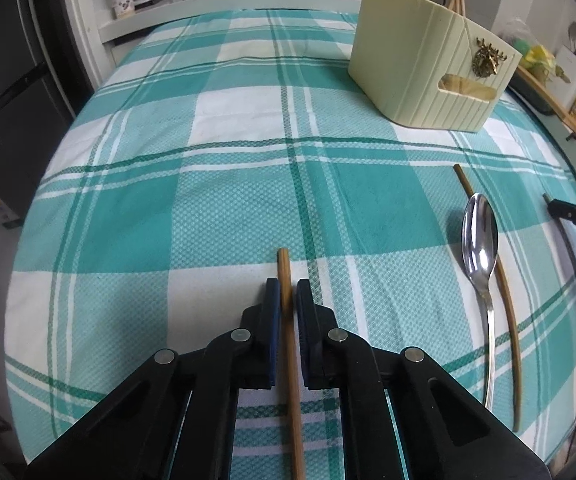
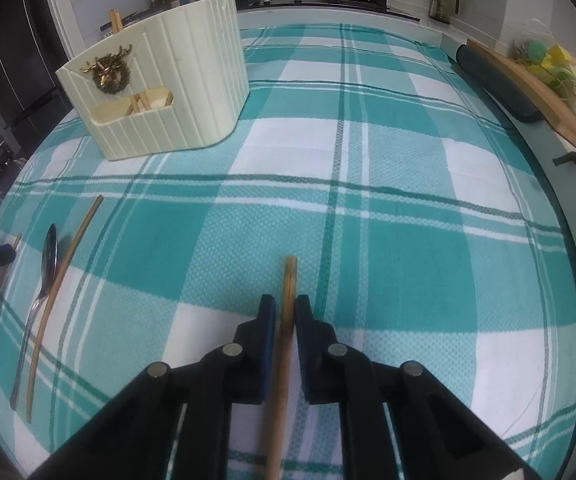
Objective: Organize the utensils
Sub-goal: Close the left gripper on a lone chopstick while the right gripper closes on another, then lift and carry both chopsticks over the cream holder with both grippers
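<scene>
Both tools grip chopsticks.
Our left tool (image 1: 288,286) pinches one chopstick (image 1: 286,276); our right tool (image 2: 285,302) pinches another chopstick (image 2: 290,276), low over the checked counter (image 2: 388,220), with a spoon (image 1: 480,240) between them.

Spoon (image 1: 480,240) beside chopstick (image 1: 508,320) (touching)

Soft, even daylight keeps both views bright and mostly sharp, with faint shadows on the checked cloth (image 1: 247,184), glare on the spoon (image 1: 480,236), and strong fisheye bending and dark vignetting at the edges.
</scene>
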A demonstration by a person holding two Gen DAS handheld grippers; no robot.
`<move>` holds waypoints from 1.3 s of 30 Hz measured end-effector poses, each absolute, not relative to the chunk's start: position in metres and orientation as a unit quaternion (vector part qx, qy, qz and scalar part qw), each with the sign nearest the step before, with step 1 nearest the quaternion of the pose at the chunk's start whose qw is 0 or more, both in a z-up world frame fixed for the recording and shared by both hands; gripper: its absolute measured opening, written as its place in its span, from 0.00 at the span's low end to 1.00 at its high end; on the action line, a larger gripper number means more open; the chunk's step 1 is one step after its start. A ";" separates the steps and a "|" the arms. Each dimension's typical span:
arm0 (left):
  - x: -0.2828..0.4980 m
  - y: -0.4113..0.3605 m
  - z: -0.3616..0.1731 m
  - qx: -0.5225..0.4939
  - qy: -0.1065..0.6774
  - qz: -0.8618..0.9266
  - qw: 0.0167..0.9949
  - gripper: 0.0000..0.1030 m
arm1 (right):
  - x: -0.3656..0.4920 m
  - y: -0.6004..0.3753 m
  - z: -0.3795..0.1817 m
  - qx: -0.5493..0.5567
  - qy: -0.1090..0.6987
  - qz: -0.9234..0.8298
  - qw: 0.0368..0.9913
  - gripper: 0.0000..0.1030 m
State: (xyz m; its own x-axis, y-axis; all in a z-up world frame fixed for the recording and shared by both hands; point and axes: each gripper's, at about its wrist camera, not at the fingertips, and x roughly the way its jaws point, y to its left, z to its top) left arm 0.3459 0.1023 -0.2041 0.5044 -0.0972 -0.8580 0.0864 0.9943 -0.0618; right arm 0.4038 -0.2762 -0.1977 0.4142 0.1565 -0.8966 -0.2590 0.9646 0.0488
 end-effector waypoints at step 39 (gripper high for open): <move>0.244 0.075 0.025 -0.081 0.269 -0.130 0.951 0.02 | 0.277 -0.271 0.025 0.014 0.221 0.219 0.950 0.07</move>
